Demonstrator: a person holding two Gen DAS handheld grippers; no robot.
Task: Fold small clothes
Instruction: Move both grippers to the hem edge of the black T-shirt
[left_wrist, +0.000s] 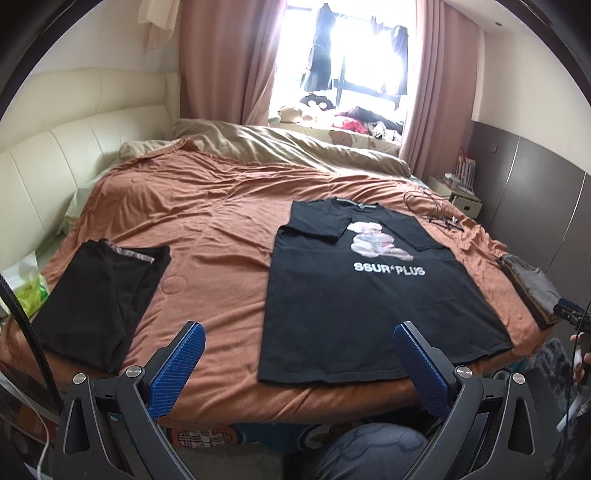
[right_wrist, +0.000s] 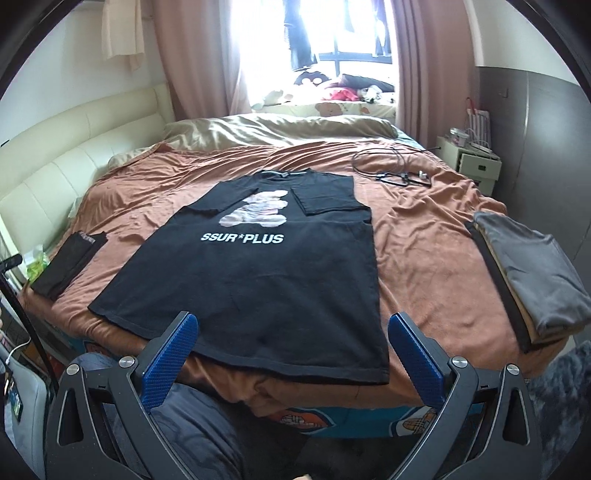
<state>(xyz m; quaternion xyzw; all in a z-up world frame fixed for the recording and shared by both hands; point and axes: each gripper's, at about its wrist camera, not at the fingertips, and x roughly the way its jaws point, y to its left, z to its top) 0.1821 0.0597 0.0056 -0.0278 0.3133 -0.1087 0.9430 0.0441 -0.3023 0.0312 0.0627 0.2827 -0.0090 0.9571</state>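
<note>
On the rust-coloured bedspread (left_wrist: 207, 221), a black T-shirt (left_wrist: 354, 306) is laid flat with both sleeves already turned in; the lengthwise fold is judged to be the step in hand.

Left wrist view: the left gripper (left_wrist: 298, 354) is held released, nothing between its blue pads (left_wrist: 177, 365), hovering off the near bed edge; the shirt lies from 12 to 2 o'clock, its hem nearest, and a folded black garment (left_wrist: 99, 295) rests at 10 o'clock. Right wrist view: the right gripper (right_wrist: 293, 347) is likewise spread and empty above the hem, the shirt (right_wrist: 258, 280) filling 11 to 12 o'clock, a folded grey stack (right_wrist: 532, 280) at 2 o'clock, cables (right_wrist: 391, 166) beyond. Next, the hem corners would need to be pinched, one per gripper, and carried toward the collar.
</note>
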